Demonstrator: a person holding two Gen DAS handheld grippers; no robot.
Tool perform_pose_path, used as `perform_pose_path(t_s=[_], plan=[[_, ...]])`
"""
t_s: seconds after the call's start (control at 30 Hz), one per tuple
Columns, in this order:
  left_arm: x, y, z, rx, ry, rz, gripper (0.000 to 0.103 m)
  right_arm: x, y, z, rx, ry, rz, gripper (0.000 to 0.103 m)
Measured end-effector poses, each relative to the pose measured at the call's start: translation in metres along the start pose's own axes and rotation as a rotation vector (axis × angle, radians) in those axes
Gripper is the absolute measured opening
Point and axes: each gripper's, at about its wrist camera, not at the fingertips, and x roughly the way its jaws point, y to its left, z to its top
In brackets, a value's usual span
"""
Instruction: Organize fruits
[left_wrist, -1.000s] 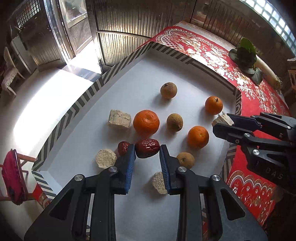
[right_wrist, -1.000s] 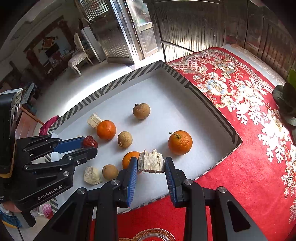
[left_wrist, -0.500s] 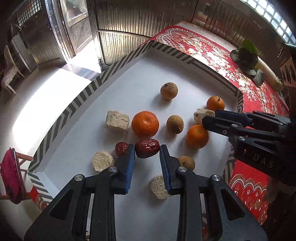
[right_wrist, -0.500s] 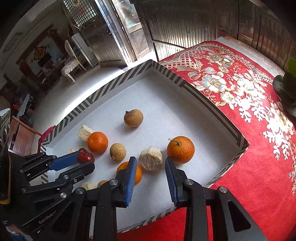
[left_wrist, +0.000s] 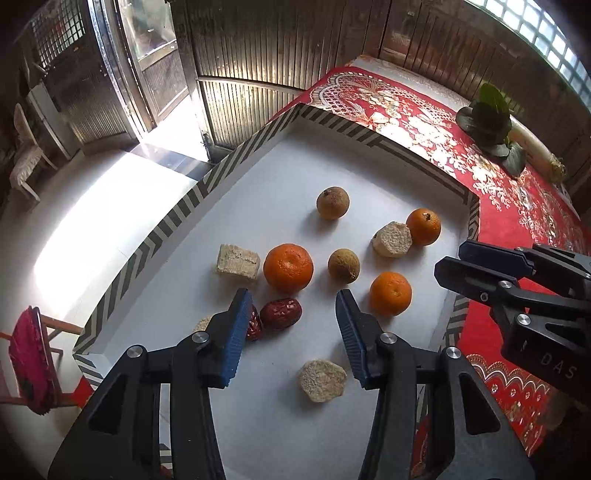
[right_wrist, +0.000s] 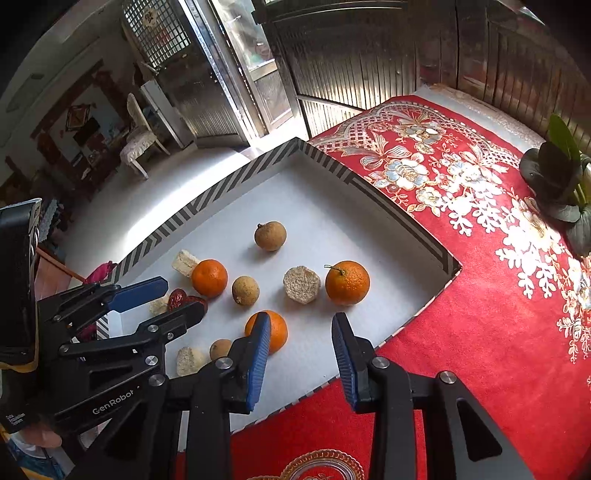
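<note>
Blue-padded left gripper (left_wrist: 291, 325) and right gripper (right_wrist: 300, 341) are both gaping empty; closing blind risks nudging round tangerines (left_wrist: 288, 267) rolling across tray (left_wrist: 177, 210).

A: What changed on the right tongs (right_wrist: 300, 354)?
B: Jaws spread, empty. The beige chunk (right_wrist: 301, 285) they carried now lies in the tray (right_wrist: 369, 188), touching the stemmed orange (right_wrist: 347, 283).
A: Left tongs (left_wrist: 291, 325)?
B: Also opened wide; the red date (left_wrist: 280, 314) they gripped sits loose just below the biggest orange (left_wrist: 288, 267).

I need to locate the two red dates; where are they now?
In the left wrist view the red dates lie side by side on the white tray, just beside the left gripper, below the biggest orange.
</note>
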Motion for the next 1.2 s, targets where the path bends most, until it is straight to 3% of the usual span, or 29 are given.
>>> perform_pose_path(t_s=[0.63,1.2], plan=[[-0.061,-0.013,0.008,0.091,-0.187,0.056,0.047,-0.046,0.001,-0.014,-0.003,-0.087,-0.042,0.039],[-0.074,-0.001,0.001,0.054,-0.196,0.051,0.047,-0.047,0.021,-0.016,-0.042,-0.073,-0.046,0.039]])
